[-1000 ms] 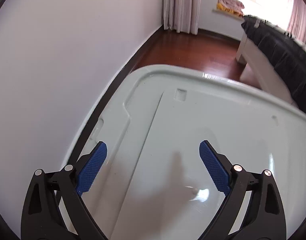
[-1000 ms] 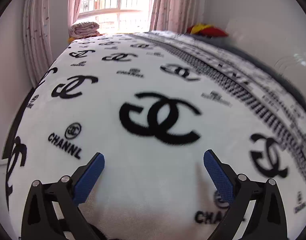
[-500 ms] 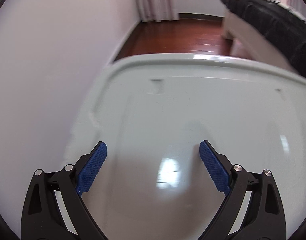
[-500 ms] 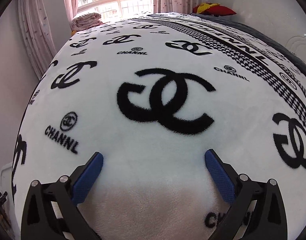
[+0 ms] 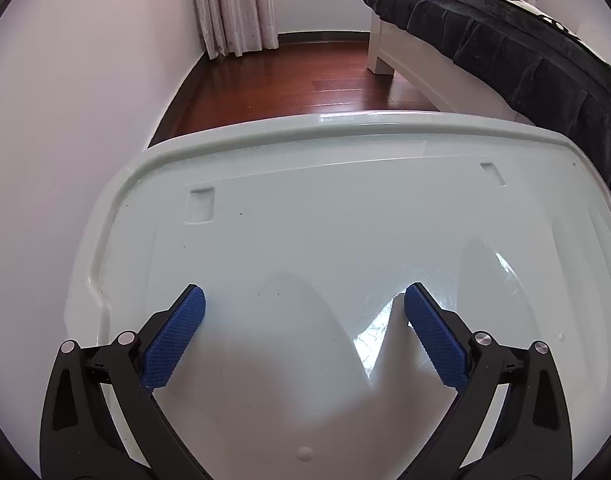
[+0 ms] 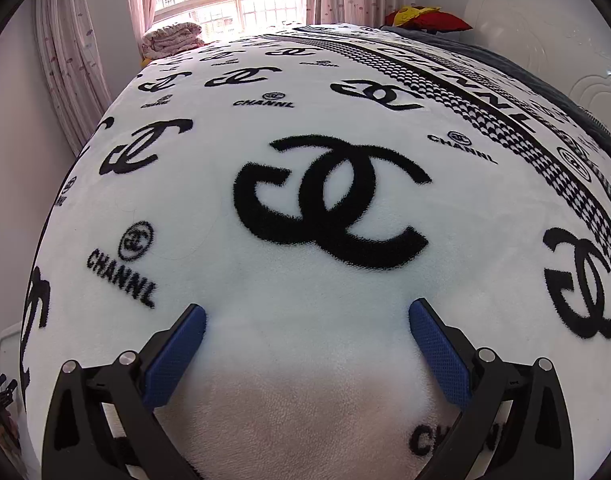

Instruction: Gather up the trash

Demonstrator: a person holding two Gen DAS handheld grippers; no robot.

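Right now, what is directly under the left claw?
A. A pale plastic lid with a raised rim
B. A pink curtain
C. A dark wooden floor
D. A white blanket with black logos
A. The left claw hangs open over a pale plastic lid with a raised rim; the wooden floor and curtain lie farther off, beyond the lid.

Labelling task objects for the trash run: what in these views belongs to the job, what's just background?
Job:
- left hand-held gripper, open, empty, over pale plastic lid
- right hand-held gripper, open, empty
- no trash visible

Background:
- logo blanket
- curtains
- wood floor
- red pillow
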